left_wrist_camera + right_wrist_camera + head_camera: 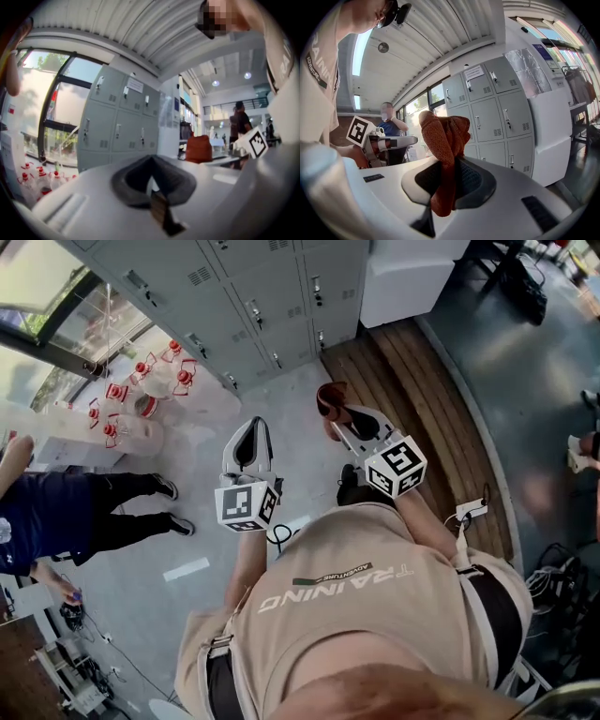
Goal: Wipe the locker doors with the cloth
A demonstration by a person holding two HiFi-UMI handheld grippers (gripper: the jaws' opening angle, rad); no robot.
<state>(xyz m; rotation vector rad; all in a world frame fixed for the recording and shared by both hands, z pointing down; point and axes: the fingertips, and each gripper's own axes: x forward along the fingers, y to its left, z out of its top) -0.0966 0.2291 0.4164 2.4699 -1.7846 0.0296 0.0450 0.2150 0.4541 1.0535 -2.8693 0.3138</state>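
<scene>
A rust-orange cloth (443, 140) is bunched and clamped upright between the jaws of my right gripper (446, 164). In the head view that right gripper (335, 415) points at the grey locker doors (253, 296), with the cloth (329, 397) at its tip, a short way off the bottom row. My left gripper (251, 427) hangs beside it, jaws together and empty. The left gripper (151, 159) looks toward the lockers (117, 122), and the cloth (198, 148) shows off to its right. Neither gripper touches a door.
Several water jugs with red caps (141, 395) stand on the floor left of the lockers. A person in a blue shirt (52, 512) is at the left. A white cabinet (408, 277) and a wooden platform (422, 399) lie to the right. A cable (279, 536) lies by my feet.
</scene>
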